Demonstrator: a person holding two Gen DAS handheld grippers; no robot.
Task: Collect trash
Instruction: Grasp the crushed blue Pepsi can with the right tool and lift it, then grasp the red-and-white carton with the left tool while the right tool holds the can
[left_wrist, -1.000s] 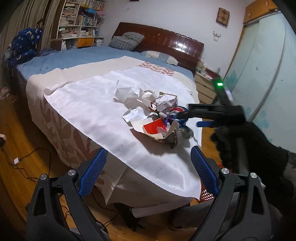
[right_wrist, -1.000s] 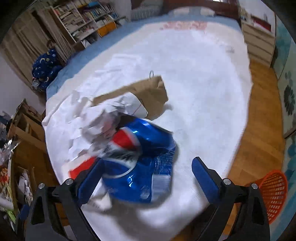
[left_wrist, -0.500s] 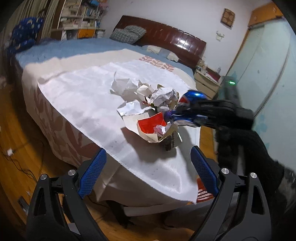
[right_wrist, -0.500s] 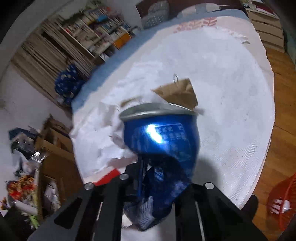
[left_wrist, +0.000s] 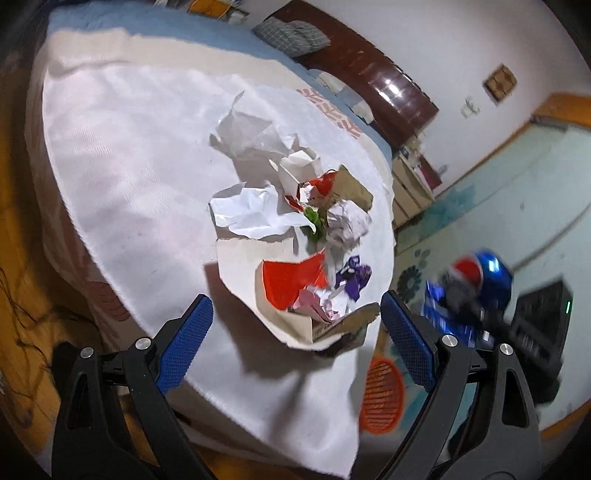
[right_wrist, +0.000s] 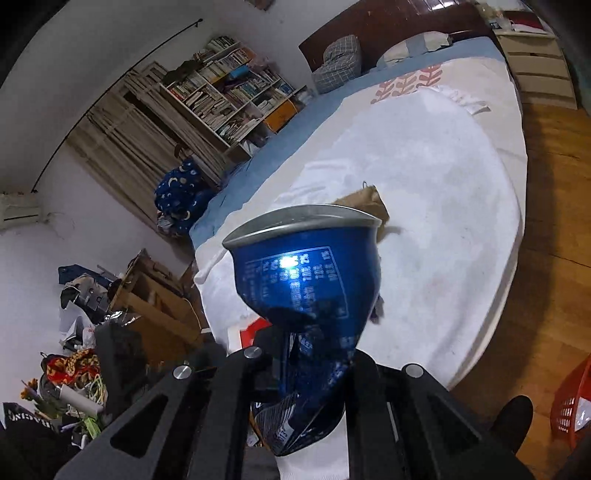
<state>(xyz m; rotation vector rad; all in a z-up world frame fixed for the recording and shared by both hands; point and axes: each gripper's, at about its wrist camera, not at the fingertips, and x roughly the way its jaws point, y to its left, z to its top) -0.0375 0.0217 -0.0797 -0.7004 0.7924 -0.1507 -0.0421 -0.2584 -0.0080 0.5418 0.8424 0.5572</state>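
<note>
My right gripper (right_wrist: 310, 373) is shut on a crushed blue Pepsi can (right_wrist: 310, 295) and holds it in the air off the bed's edge; the can also shows blurred in the left wrist view (left_wrist: 476, 280). A pile of trash lies on the white cloth (left_wrist: 129, 166): crumpled white paper (left_wrist: 251, 210), a paper ball (left_wrist: 349, 221), a torn red and cream carton (left_wrist: 291, 284), a purple wrapper (left_wrist: 354, 277) and brown cardboard (left_wrist: 351, 184). My left gripper (left_wrist: 295, 325) is open and empty just in front of the carton.
An orange mesh basket (left_wrist: 382, 395) stands on the wooden floor below the bed's corner, also in the right wrist view (right_wrist: 570, 402). A wooden headboard (left_wrist: 384, 81), nightstand (left_wrist: 410, 184) and bookshelf (right_wrist: 229, 99) are farther off. Clutter and boxes (right_wrist: 147, 306) lie beside the bed.
My right gripper closed on the Pepsi can, lifted it from the pile and carried it off to the bed's side. My left gripper moved closer over the trash pile.
</note>
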